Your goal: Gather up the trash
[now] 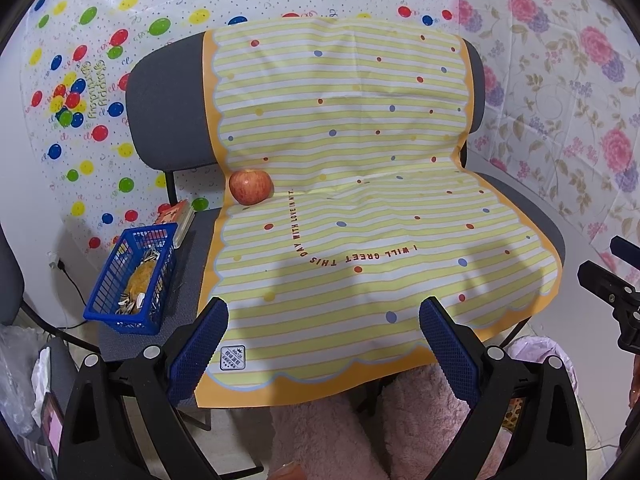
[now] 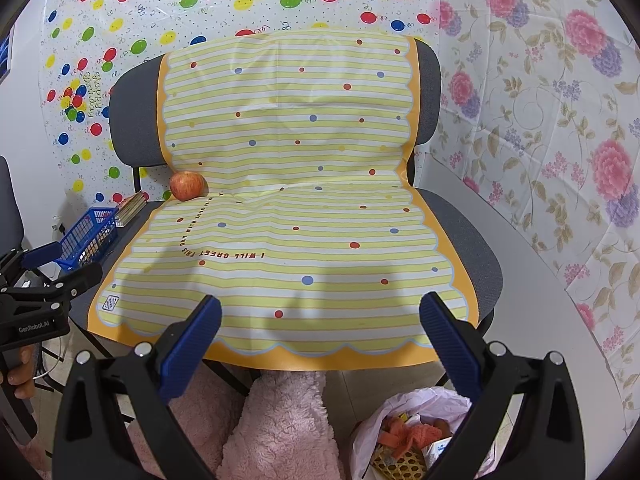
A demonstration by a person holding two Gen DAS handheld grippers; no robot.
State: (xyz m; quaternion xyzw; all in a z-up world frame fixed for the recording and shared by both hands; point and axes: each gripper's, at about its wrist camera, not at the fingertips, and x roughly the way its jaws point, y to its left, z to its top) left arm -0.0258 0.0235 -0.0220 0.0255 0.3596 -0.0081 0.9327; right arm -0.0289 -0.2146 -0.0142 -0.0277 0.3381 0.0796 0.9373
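Note:
A yellow striped sheet (image 1: pixel 344 216) covers a grey chair (image 1: pixel 168 120). A red apple (image 1: pixel 251 186) sits on the sheet at the crease of seat and back; it also shows in the right wrist view (image 2: pixel 187 185). A blue basket (image 1: pixel 134 284) with sunflower seed shells and an orange peel stands on the seat's left side, and shows in the right wrist view (image 2: pixel 86 236). A pink bag of trash (image 2: pixel 416 432) sits on the floor below the seat's front right. My left gripper (image 1: pixel 324 312) is open and empty over the seat's front. My right gripper (image 2: pixel 320 308) is open and empty too.
A small book (image 1: pixel 178 216) lies behind the basket. Pink fuzzy slippers (image 2: pixel 280 420) show below the seat's front edge. Balloon-print and floral plastic sheets hang behind the chair. Another chair and a plastic bag (image 1: pixel 20 368) are at the far left.

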